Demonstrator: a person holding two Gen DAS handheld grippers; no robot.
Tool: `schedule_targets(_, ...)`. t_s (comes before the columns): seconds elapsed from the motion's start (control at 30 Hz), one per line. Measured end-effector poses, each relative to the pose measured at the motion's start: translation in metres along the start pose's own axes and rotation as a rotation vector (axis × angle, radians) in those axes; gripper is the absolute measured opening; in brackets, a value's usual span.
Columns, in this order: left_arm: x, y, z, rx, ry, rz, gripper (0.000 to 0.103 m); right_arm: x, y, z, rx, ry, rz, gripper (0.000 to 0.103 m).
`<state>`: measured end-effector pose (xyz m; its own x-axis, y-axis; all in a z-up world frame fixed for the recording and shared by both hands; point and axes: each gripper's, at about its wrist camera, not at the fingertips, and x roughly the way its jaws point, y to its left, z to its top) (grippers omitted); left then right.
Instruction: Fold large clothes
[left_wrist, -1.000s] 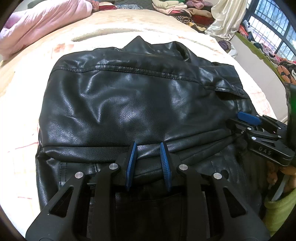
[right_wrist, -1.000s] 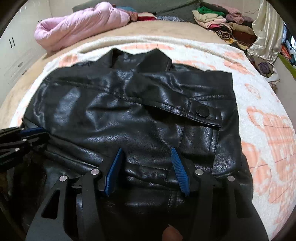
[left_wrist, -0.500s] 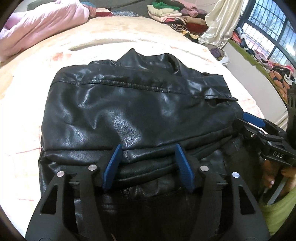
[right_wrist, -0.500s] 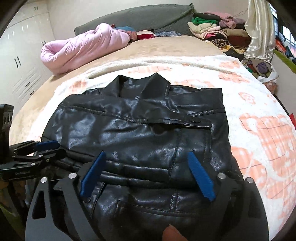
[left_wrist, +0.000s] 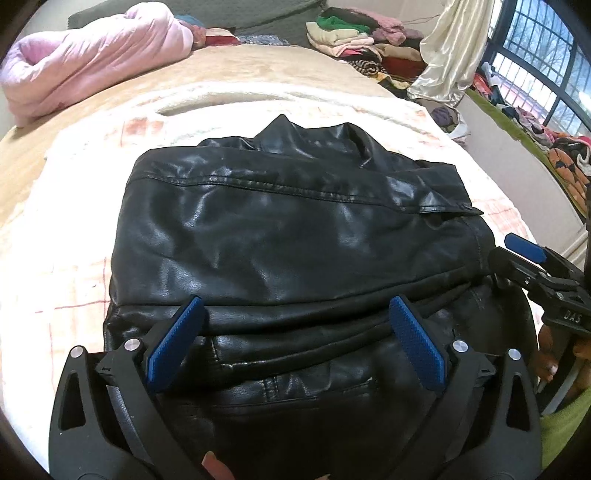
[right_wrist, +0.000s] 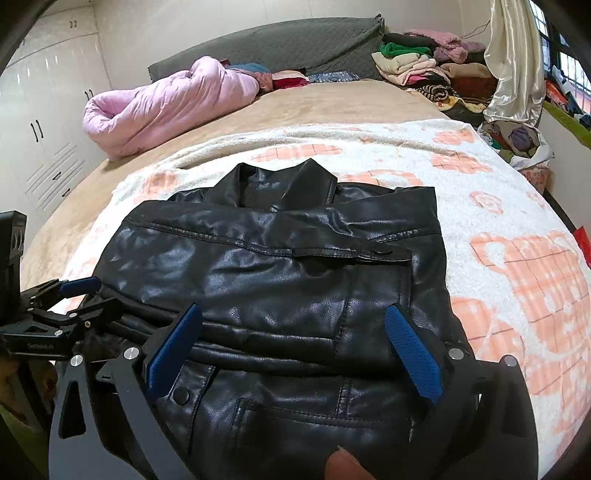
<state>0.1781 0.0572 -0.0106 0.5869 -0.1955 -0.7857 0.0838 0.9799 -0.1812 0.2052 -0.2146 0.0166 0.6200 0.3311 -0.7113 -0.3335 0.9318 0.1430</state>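
A black leather jacket lies folded on a white and pink blanket, collar at the far side; it also shows in the right wrist view. My left gripper is open, its blue pads spread wide over the jacket's near folded edge and holding nothing. My right gripper is open the same way over the near edge on the right side. Each gripper shows at the edge of the other's view, the right gripper and the left gripper.
A pink quilt lies at the far left of the bed. Stacked folded clothes sit at the far right by a cream curtain. White wardrobes stand on the left. Windows are on the right.
Both grippers have opened wide, let go of the jacket's near edge and pulled back and up. The jacket stays folded on the blanket.
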Motion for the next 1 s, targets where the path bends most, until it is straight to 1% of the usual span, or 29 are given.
schedule_targets(0.53, -0.025, 0.003, 0.004, -0.021, -0.048, 0.004, 0.094, -0.010, 0.014, -0.005, -0.024, -0.003, -0.016, 0.099)
schedule_targets(0.67, -0.033, 0.004, 0.004, -0.018, -0.065, 0.024, 0.094, -0.017, 0.020, -0.006, -0.040, -0.013, -0.017, 0.099)
schedule_targets(0.87, -0.047, 0.001, 0.004, -0.031, -0.094, 0.010, 0.094, -0.029, 0.024, -0.005, -0.048, -0.031, -0.010, 0.099)
schedule_targets(1.0, -0.057, -0.005, 0.005, -0.017, -0.121, 0.023, 0.094, -0.039, 0.026, -0.004, -0.058, -0.047, -0.003, 0.099)
